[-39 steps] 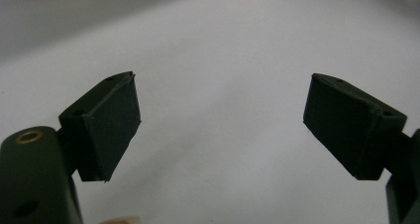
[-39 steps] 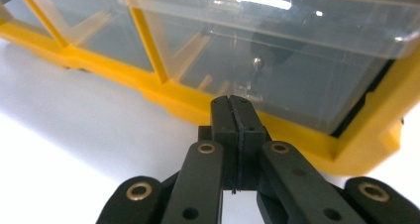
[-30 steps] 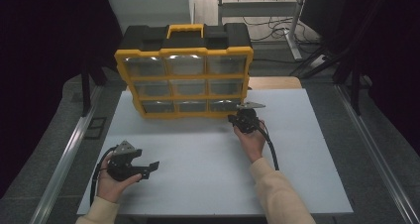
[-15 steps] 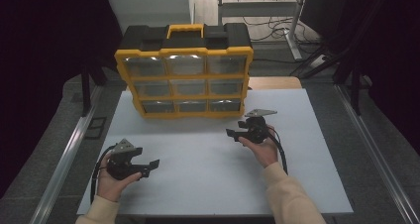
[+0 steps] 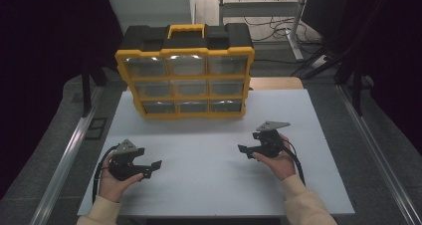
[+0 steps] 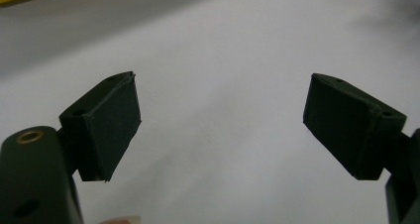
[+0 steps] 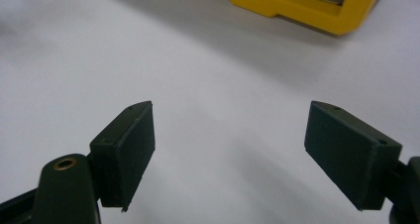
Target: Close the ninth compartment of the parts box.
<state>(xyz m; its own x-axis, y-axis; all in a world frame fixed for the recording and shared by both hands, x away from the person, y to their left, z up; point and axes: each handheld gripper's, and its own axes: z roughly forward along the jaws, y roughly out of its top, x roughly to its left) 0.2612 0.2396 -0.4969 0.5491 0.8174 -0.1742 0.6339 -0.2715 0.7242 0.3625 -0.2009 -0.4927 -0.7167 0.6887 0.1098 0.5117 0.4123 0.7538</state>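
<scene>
Your right gripper [image 5: 247, 150] has pulled back from the organizer [image 5: 185, 70], jaws just opening, empty; left gripper [image 5: 153, 166] waits near-left, spread, holding nothing.

organizer case [image 5: 186, 70] at table [image 5: 209, 185] back, grippers left [image 5: 149, 168] and right [image 5: 246, 149] before it

Cream sleeves [image 5: 303, 200]; black grippers, grey plates, black cables, possibly brass screws.
</scene>
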